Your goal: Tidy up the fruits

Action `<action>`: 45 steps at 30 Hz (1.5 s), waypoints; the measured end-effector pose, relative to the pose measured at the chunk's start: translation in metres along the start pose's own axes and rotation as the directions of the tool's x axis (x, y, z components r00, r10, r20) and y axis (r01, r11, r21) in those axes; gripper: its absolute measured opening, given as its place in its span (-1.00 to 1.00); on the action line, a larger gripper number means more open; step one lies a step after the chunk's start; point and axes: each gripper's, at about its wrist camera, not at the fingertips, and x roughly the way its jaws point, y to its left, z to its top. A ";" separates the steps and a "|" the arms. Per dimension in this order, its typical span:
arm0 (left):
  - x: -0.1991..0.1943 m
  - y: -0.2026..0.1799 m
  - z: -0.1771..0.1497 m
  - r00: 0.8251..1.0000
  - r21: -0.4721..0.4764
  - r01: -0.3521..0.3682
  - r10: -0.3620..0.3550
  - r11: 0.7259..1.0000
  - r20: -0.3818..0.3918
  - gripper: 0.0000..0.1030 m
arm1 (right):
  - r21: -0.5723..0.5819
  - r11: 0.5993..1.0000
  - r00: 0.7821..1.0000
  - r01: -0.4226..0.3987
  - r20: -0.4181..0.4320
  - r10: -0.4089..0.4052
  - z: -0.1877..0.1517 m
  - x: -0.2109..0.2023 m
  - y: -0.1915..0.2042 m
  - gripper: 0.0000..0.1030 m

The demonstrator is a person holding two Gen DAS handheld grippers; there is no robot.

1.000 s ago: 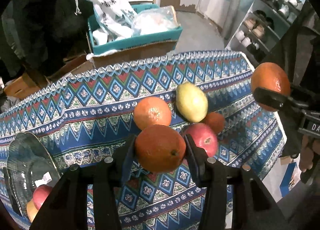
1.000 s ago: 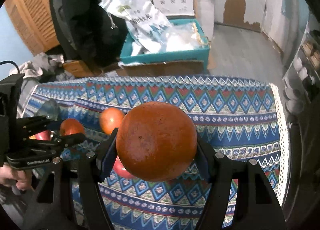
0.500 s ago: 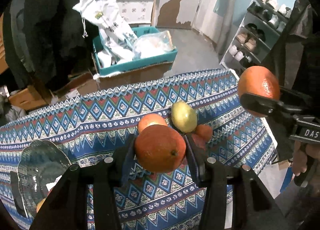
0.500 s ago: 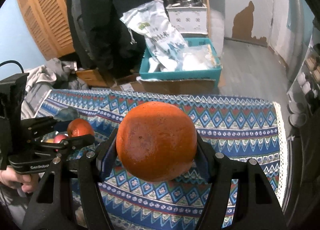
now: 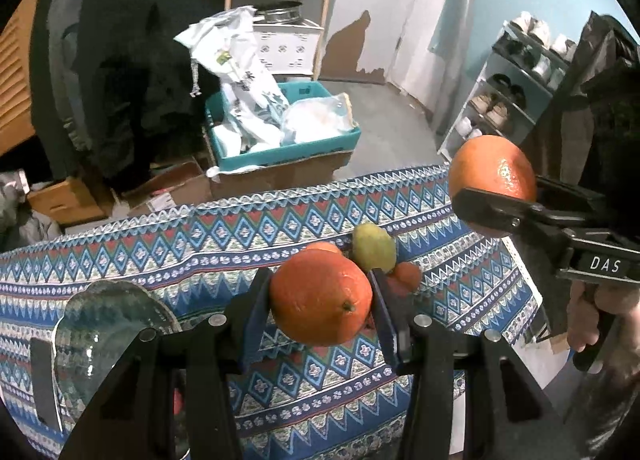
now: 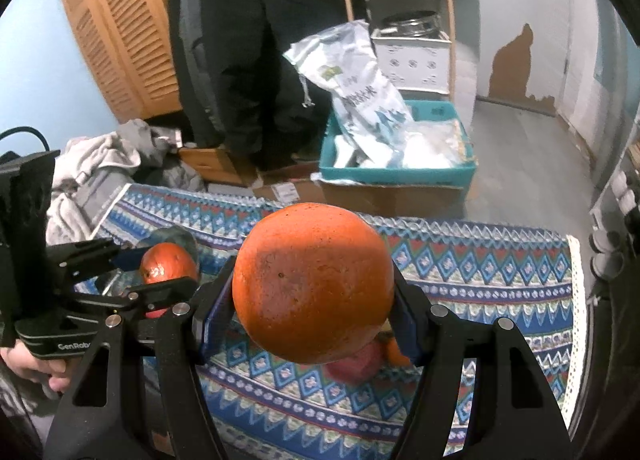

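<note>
Both claws are loaded! The left claw (image 5: 322, 298) clamps one orange (image 5: 320, 296), the right claw (image 6: 312, 288) clamps another orange (image 6: 314, 282), both held up above the patterned surface (image 5: 160, 244). The glass bowl (image 5: 100, 324) sits down to the left, just beside the left claw and well apart from the right, so the left looks nearer to drop first.

Glossy, dimpled orange (image 5: 320, 296), matt woven tablecloth (image 5: 168, 244), clear ribbed glass bowl (image 5: 100, 324)
</note>
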 end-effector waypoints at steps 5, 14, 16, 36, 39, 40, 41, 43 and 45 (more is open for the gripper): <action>-0.010 0.023 -0.003 1.000 -0.042 -0.018 0.019 0.999 0.013 -0.05 | -0.022 0.999 1.000 -0.026 0.003 0.026 0.010 0.007 0.019 0.32; -0.026 0.066 -0.013 0.998 -0.127 -0.051 0.055 0.991 0.025 -0.05 | -0.067 0.995 0.997 -0.075 -0.028 0.073 0.021 0.029 0.054 0.32; -0.028 0.072 -0.014 0.998 -0.141 -0.053 0.057 0.989 0.028 -0.05 | -0.075 0.994 0.996 -0.084 -0.035 0.082 0.024 0.034 0.062 0.32; -0.054 0.164 -0.044 0.987 -0.302 -0.144 0.160 0.942 0.027 -0.05 | -0.136 0.972 0.975 -0.193 -0.138 0.175 0.041 0.098 0.145 0.32; -0.054 0.177 -0.050 0.983 -0.323 -0.166 0.181 0.932 0.015 -0.05 | -0.138 0.968 0.969 -0.210 -0.158 0.188 0.043 0.111 0.158 0.32; -0.053 0.182 -0.053 0.982 -0.330 -0.176 0.190 0.927 0.011 -0.05 | -0.138 0.967 0.968 -0.214 -0.164 0.191 0.044 0.115 0.162 0.32; -0.053 0.188 -0.055 0.979 -0.342 -0.189 0.202 0.921 0.004 -0.05 | -0.139 0.966 0.966 -0.218 -0.171 0.193 0.044 0.119 0.166 0.32; -0.052 0.197 -0.058 0.978 -0.355 -0.199 0.210 0.914 -0.007 -0.05 | -0.142 0.964 0.963 -0.226 -0.185 0.198 0.044 0.129 0.175 0.32; -0.050 0.206 -0.063 0.973 -0.370 -0.222 0.230 0.902 -0.021 -0.05 | -0.149 0.962 0.960 -0.230 -0.196 0.200 0.044 0.137 0.183 0.32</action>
